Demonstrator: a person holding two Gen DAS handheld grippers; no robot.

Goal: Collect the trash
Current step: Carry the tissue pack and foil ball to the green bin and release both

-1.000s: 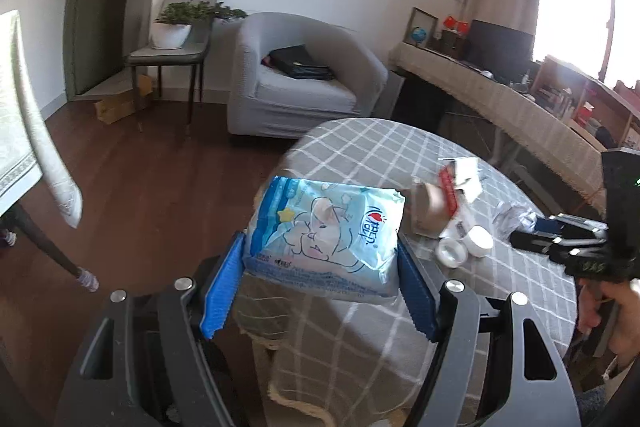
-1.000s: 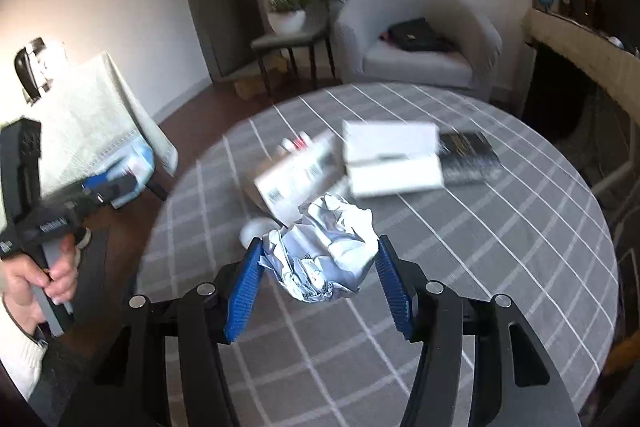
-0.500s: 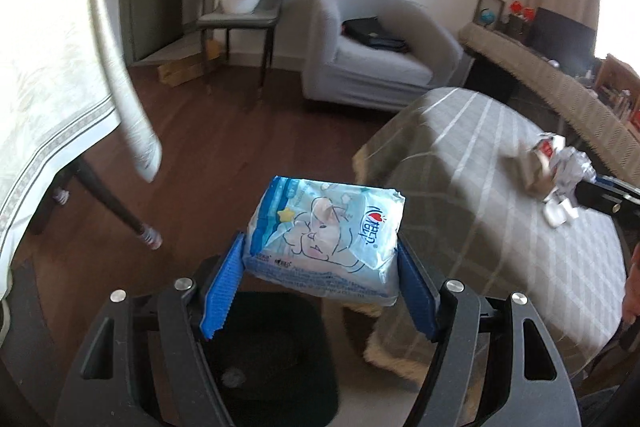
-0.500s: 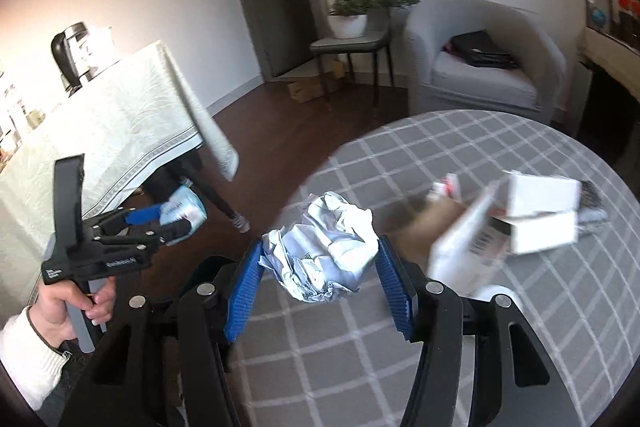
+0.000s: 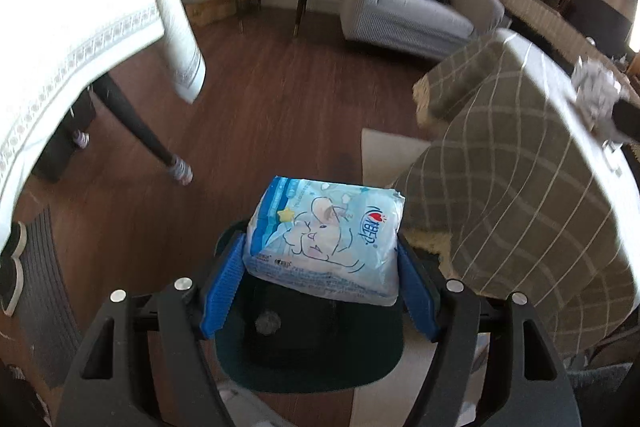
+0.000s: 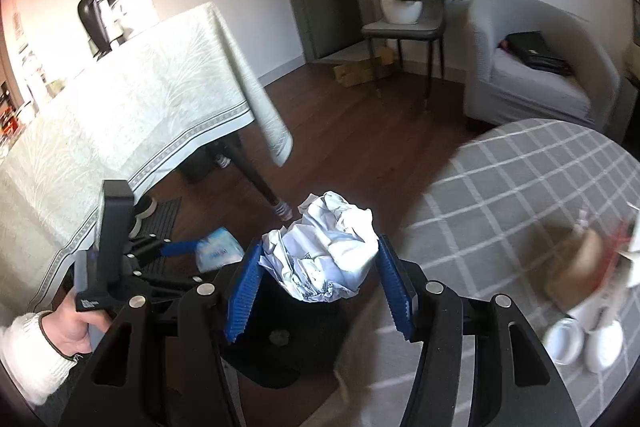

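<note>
My left gripper (image 5: pixel 320 267) is shut on a light blue tissue pack (image 5: pixel 326 241) and holds it right above a dark bin (image 5: pixel 308 343) on the floor. My right gripper (image 6: pixel 318 277) is shut on a crumpled white paper ball (image 6: pixel 324 255), held over the same bin (image 6: pixel 280 335) at the round table's edge. The left gripper with the pack (image 6: pixel 218 251) shows in the right wrist view, and the paper ball (image 5: pixel 596 95) shows at the far right of the left wrist view.
A round table with a grey checked cloth (image 6: pixel 520 187) holds a brown box (image 6: pixel 576 267) and two small white cups (image 6: pixel 584 343). A table with a white cloth (image 6: pixel 120 115) stands left, its dark leg (image 5: pixel 132 123) near the bin. A grey armchair (image 6: pixel 536 67) stands behind.
Both grippers swung left and down from the round table toward the floor. The bin now lies under both loads. Both grips are unchanged.
</note>
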